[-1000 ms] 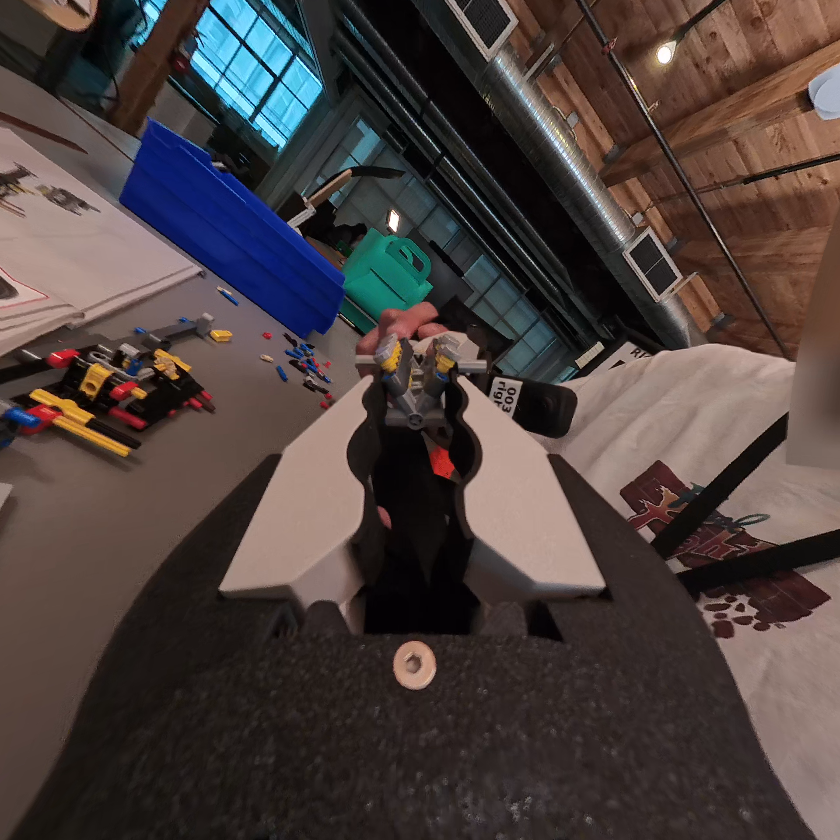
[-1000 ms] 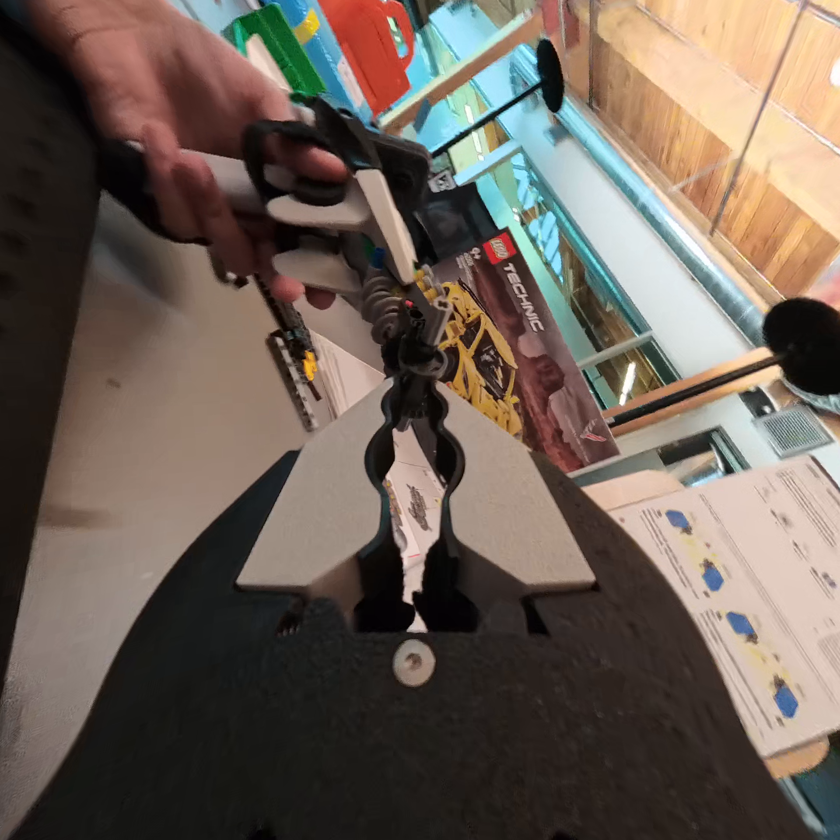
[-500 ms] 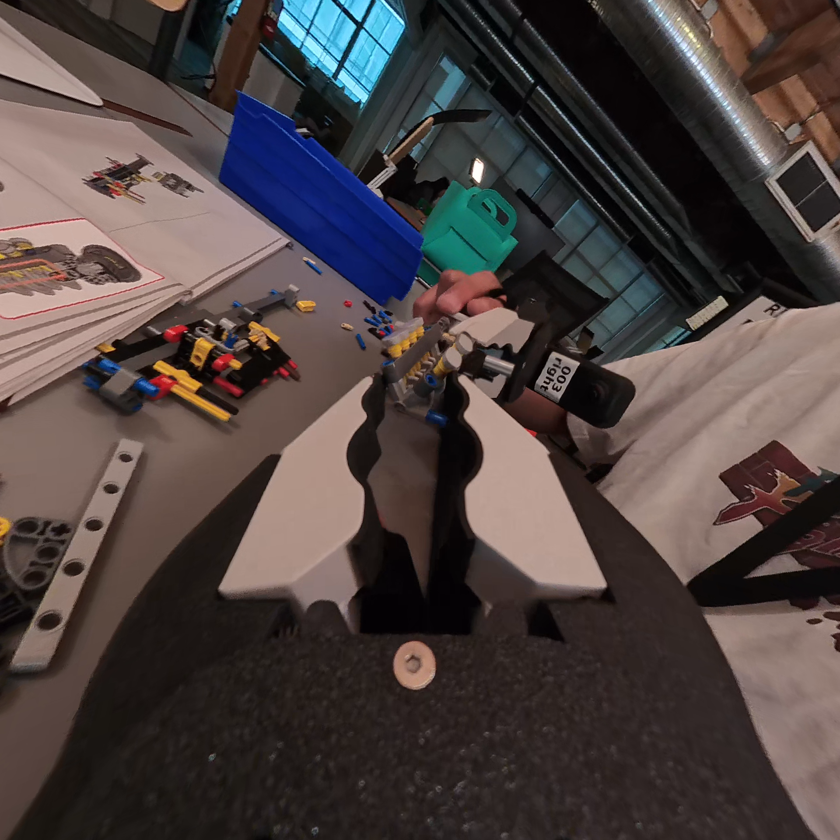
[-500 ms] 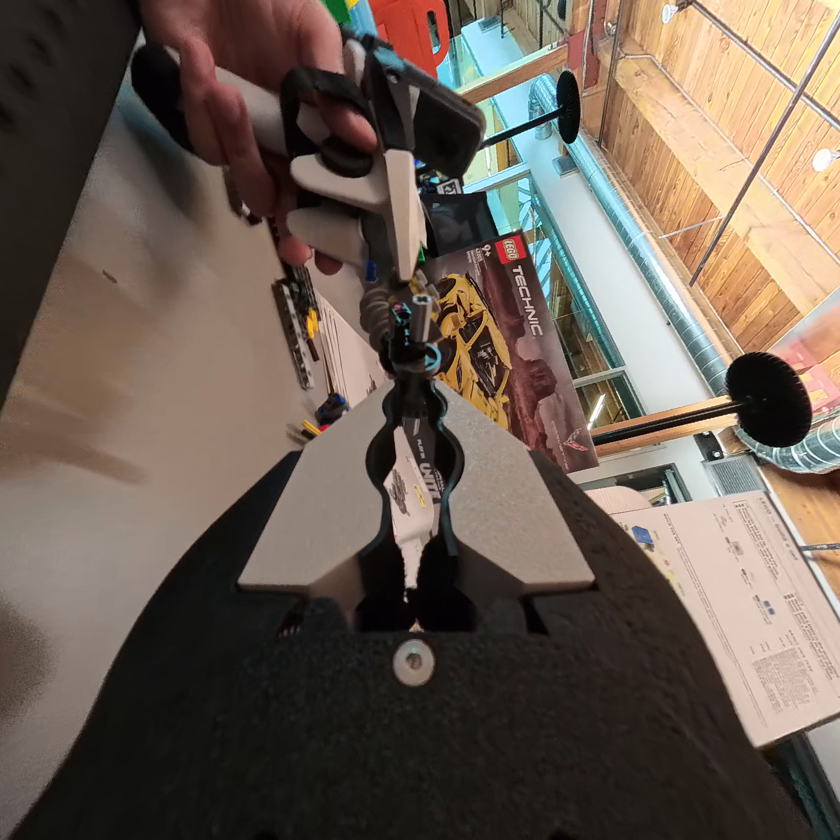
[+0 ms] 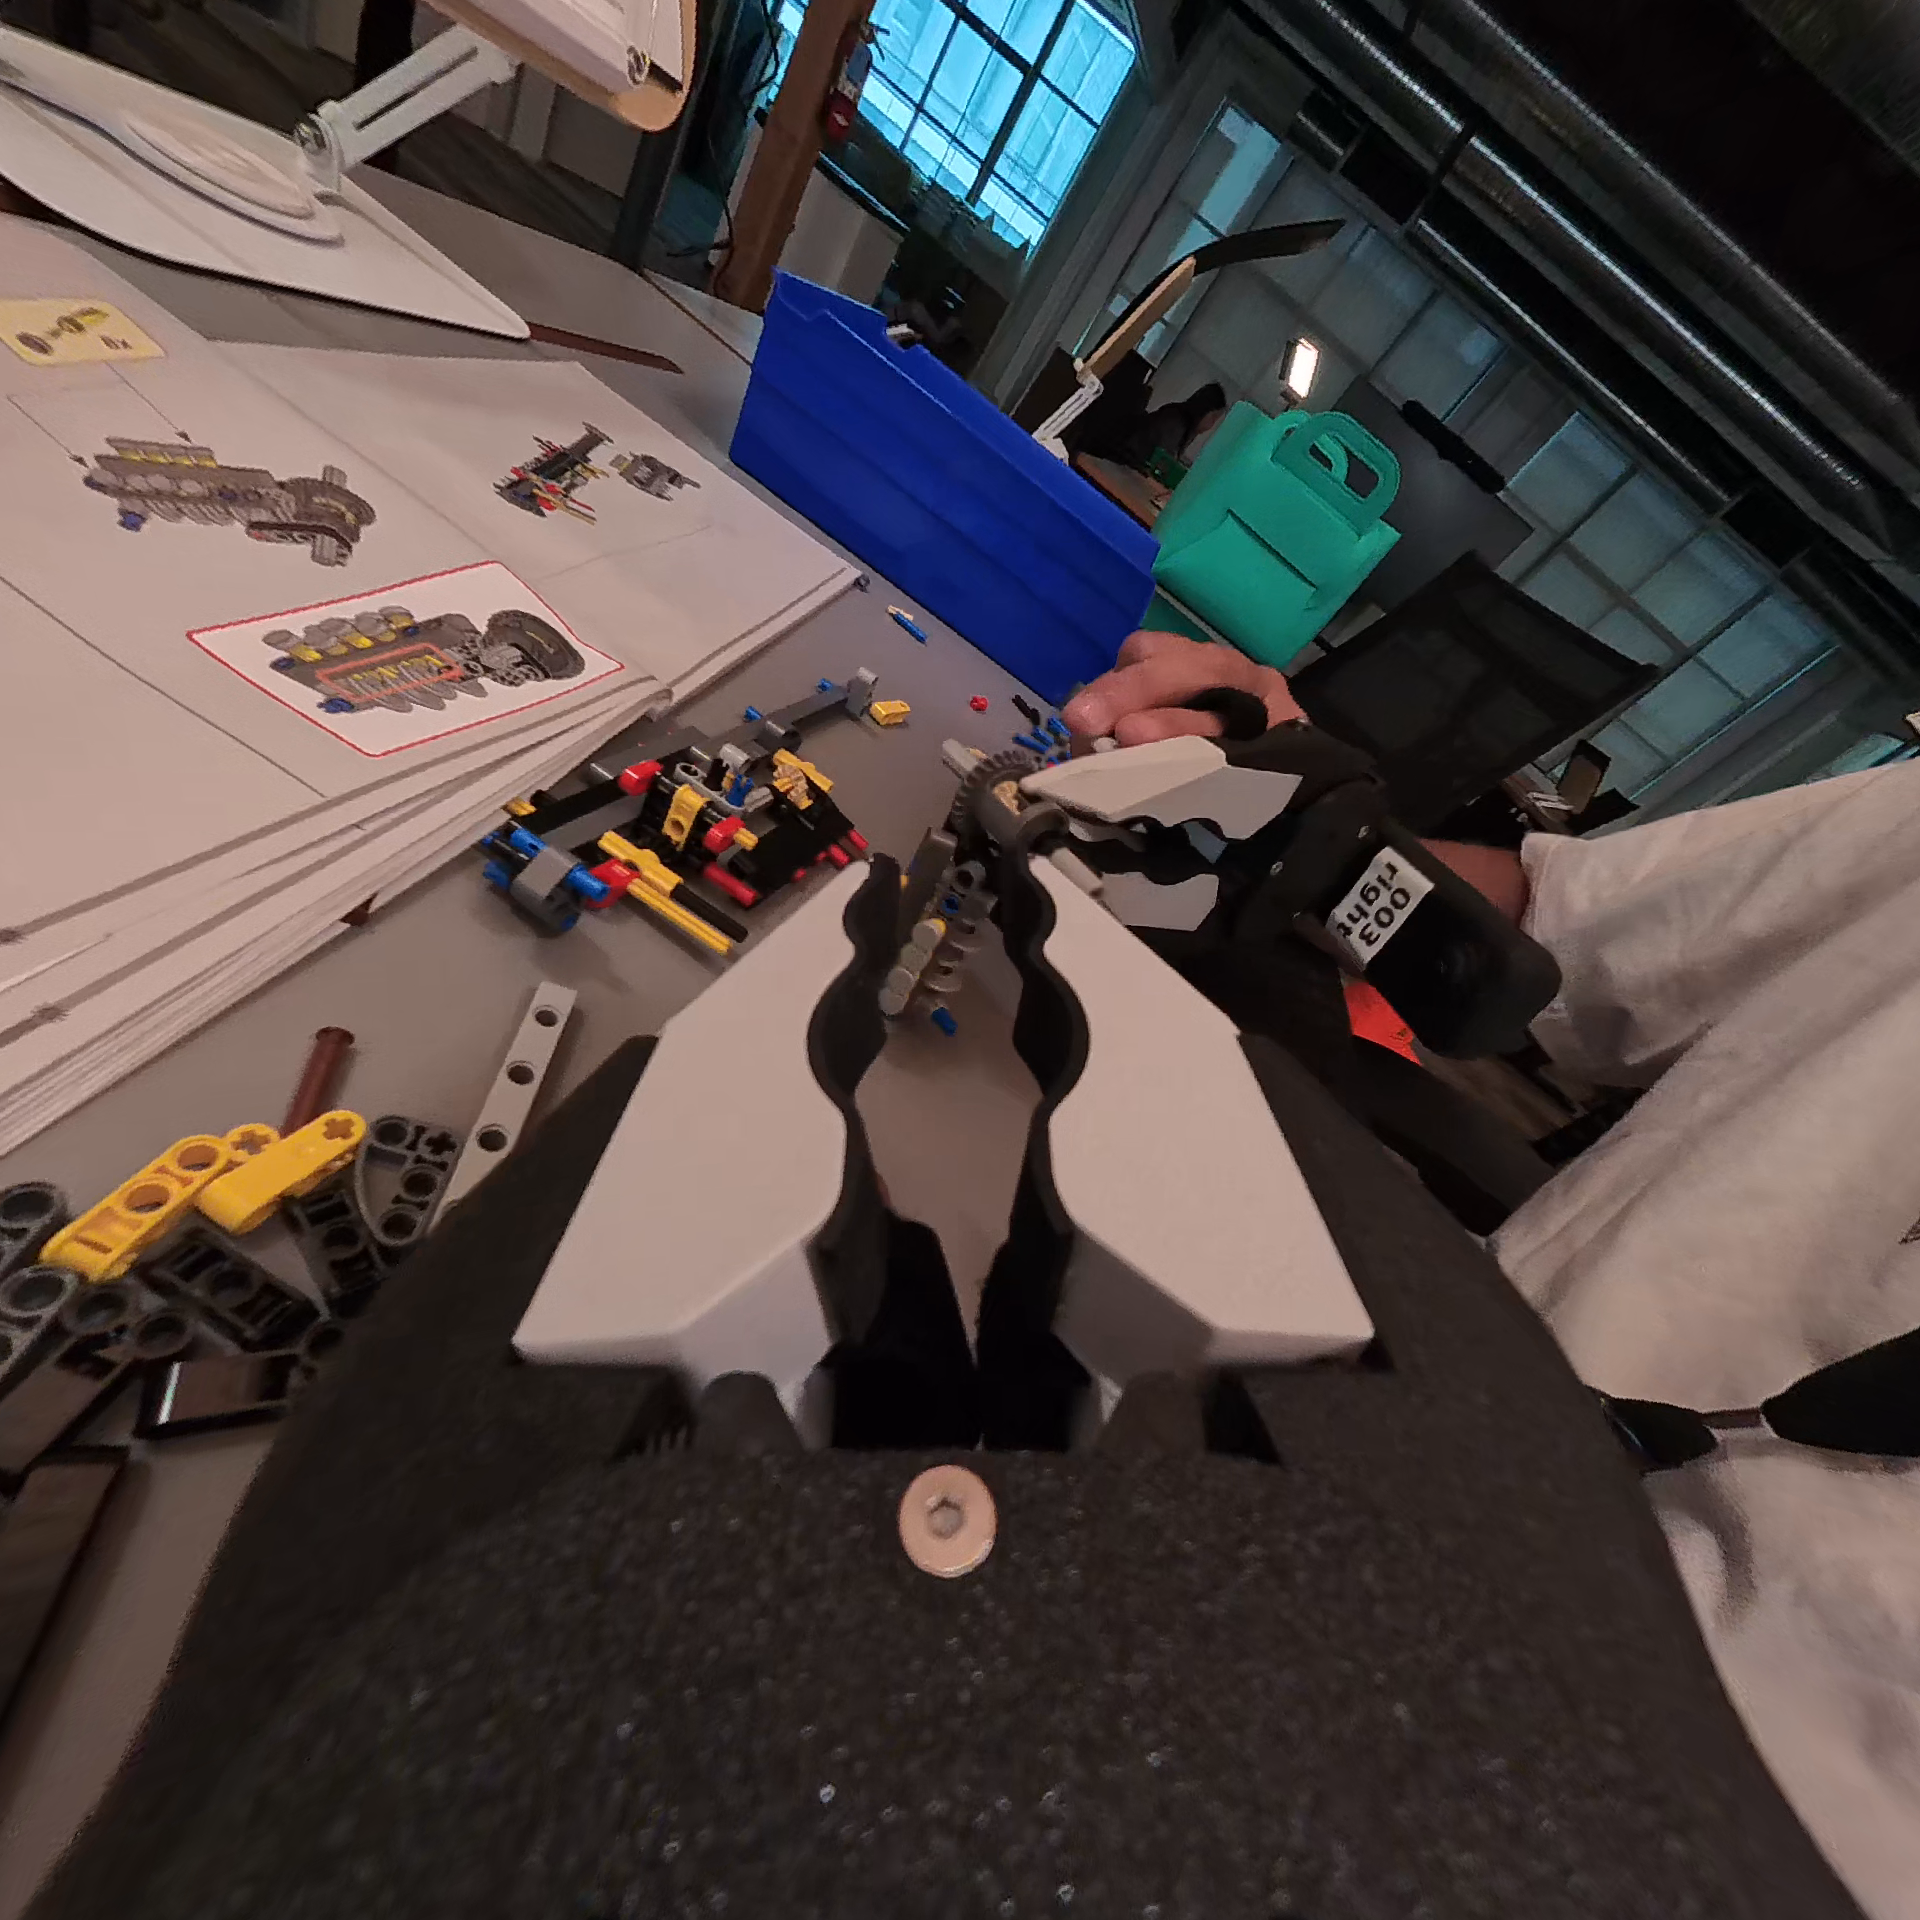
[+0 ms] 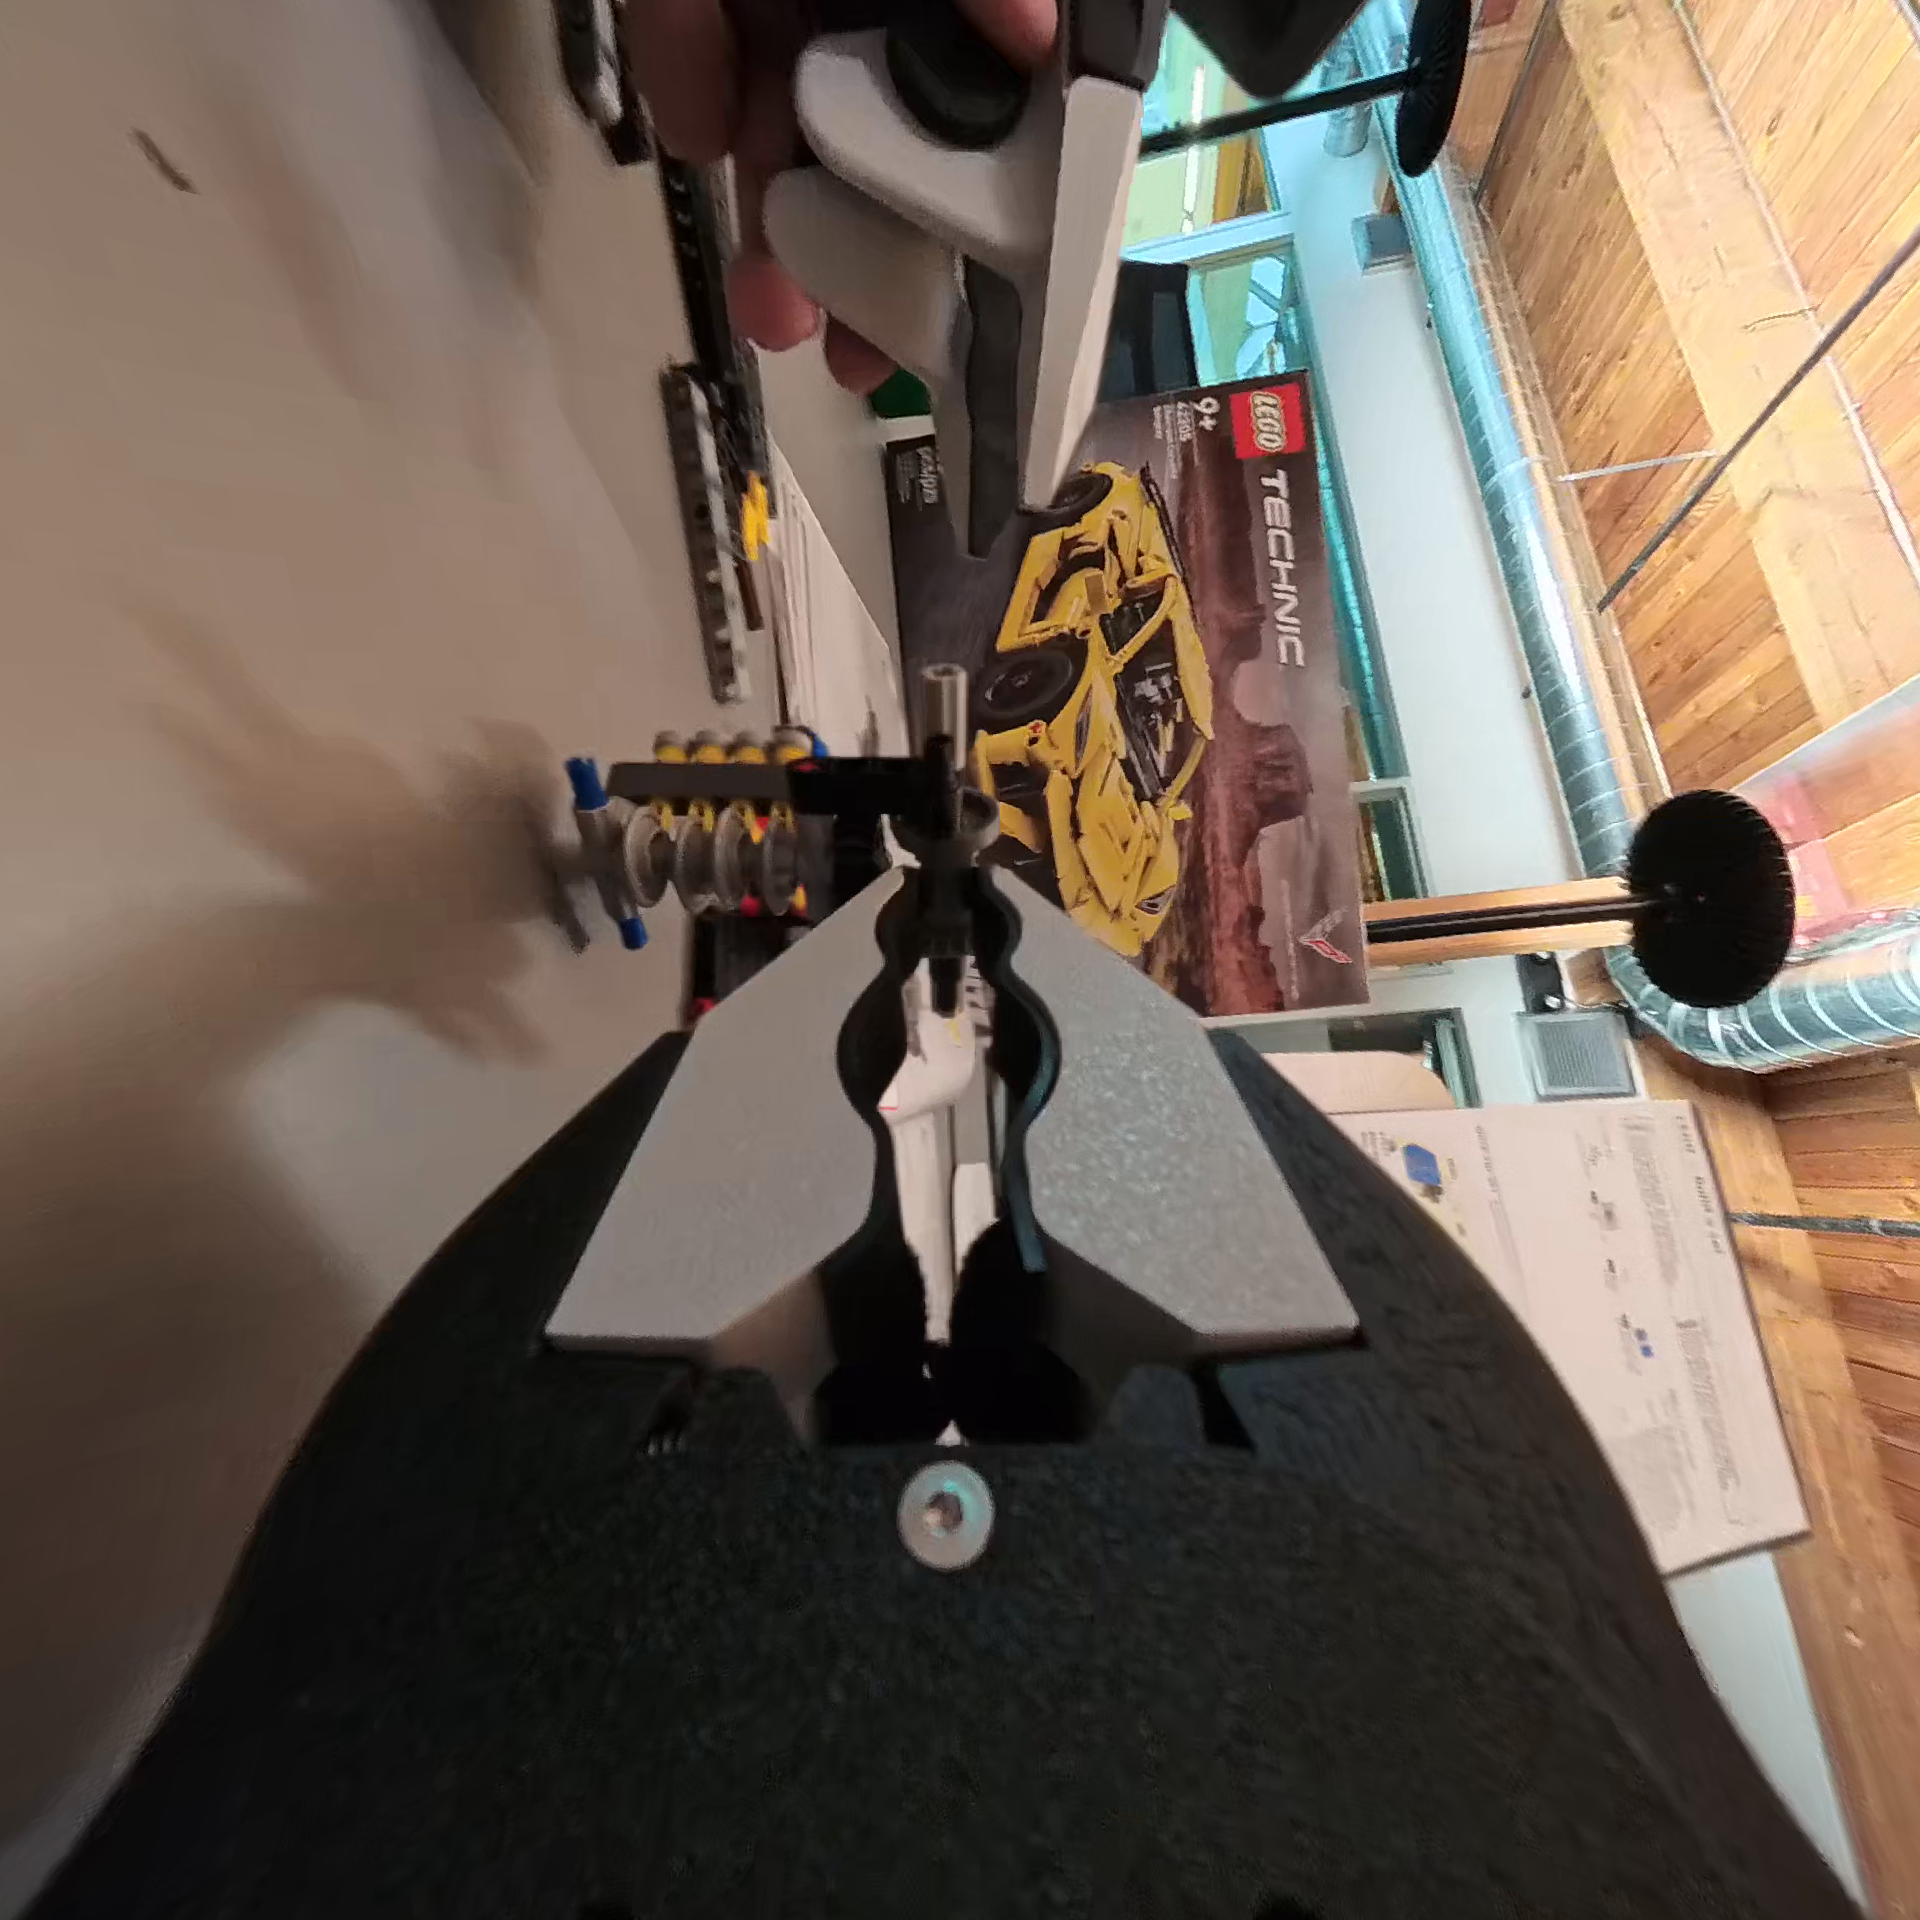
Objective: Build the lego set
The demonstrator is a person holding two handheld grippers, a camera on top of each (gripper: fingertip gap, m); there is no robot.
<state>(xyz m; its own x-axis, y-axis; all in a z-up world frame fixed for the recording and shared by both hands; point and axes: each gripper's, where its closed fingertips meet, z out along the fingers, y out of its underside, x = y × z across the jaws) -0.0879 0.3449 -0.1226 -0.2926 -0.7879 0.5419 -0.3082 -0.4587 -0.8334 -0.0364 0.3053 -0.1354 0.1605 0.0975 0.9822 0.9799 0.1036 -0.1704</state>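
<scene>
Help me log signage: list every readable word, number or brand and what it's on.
I don't quote writing; these bear it:
Lego box with yellow car: brand, numbers.
White sticker on right gripper: short label.
Instruction booklet: yellow callout, too small.
Printed sheet: blurred.

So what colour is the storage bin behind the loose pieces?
Solid blue bin, clearest in the left wrist view.

Blue bin [image 5: 935,488], green bag [image 5: 1273,540] at table's far edge.

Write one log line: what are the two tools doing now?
right tool: shut on engine piece | left tool: open, holding nothing
</scene>
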